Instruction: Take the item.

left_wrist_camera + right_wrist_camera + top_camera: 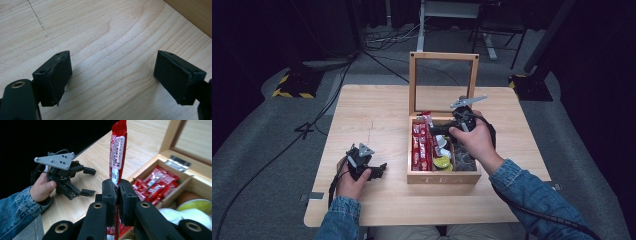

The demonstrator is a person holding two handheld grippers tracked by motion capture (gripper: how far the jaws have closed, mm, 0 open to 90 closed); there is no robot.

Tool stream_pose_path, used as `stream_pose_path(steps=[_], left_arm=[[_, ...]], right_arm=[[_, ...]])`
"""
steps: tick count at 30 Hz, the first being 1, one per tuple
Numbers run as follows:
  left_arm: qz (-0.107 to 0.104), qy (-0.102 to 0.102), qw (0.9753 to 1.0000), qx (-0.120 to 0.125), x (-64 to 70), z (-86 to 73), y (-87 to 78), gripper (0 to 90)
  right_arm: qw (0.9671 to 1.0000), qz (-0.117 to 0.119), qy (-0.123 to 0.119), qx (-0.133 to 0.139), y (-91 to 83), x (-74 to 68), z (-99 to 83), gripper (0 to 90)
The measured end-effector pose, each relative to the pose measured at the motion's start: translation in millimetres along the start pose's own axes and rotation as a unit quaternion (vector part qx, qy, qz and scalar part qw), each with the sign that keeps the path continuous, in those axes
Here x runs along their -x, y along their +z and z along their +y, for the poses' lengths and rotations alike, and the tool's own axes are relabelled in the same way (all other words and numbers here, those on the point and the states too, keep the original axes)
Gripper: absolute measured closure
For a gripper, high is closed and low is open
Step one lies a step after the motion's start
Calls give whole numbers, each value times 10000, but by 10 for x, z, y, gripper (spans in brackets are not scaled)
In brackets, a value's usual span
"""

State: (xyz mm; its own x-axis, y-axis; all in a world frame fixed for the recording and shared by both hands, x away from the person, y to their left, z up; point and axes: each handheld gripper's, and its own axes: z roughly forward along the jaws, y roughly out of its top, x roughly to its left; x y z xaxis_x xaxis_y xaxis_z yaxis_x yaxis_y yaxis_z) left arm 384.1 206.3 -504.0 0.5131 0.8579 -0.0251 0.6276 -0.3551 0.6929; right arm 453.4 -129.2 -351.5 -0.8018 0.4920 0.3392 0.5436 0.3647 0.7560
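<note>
1. Where the wooden table [377, 105] is bare at its left, we see the left gripper [379, 169] held low over it in the person's left hand [353, 184], pointing toward the tea box [443, 176].
2. In the left gripper view we find its jaws spread wide, with only wood grain between them and an edge of the box at the upper right.
3. Moving right, we see the box with its glass lid [443, 80] standing open; red sachets [419, 147] fill its left compartment and round capsules [442, 155] lie in the middle one.
4. Over the box, the right hand [477, 140] holds the right gripper [117, 188].
5. In the right gripper view we see its jaws clamped on one red sachet [118, 150], which passes between the pads and stands upright well above them, over the box's left side.
</note>
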Motion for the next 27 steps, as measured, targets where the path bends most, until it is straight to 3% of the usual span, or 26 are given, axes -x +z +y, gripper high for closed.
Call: stream_pose_path(steps=[16,27], left_arm=[[15,-30,10000,18,1,-9,-4,154],[16,-19,10000,8,-1,-8,-6,154]], right_arm=[[9990,-362,53,267,-525,193,-127,844],[9961,-759,237,383,-878,422,-286,843]])
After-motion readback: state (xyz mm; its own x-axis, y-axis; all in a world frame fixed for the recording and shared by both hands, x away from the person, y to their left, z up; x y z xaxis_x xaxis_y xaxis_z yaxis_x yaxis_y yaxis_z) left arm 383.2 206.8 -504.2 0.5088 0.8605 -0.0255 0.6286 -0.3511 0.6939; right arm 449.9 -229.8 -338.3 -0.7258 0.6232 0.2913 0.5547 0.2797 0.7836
